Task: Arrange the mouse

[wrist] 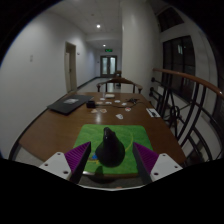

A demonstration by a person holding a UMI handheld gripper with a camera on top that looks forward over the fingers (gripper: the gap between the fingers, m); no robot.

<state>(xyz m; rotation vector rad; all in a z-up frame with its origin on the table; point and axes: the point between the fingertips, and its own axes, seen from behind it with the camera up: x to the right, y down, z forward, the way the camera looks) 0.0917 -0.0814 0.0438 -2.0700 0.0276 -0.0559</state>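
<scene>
A black mouse (109,148) sits on a green mat (100,133) near the front edge of a brown table (55,128). My gripper (112,165) is open, and the mouse stands between the fingers. The left purple pad (76,158) and the right purple pad (148,159) each leave a gap to the mouse's sides. The mouse's front end lies low between the fingertips in shadow.
A closed dark laptop (68,103) lies on the table beyond the mat to the left. Papers and small items (122,100) are spread farther back. A wooden handrail with metal bars (186,92) runs along the right. A corridor with doors (107,65) lies beyond.
</scene>
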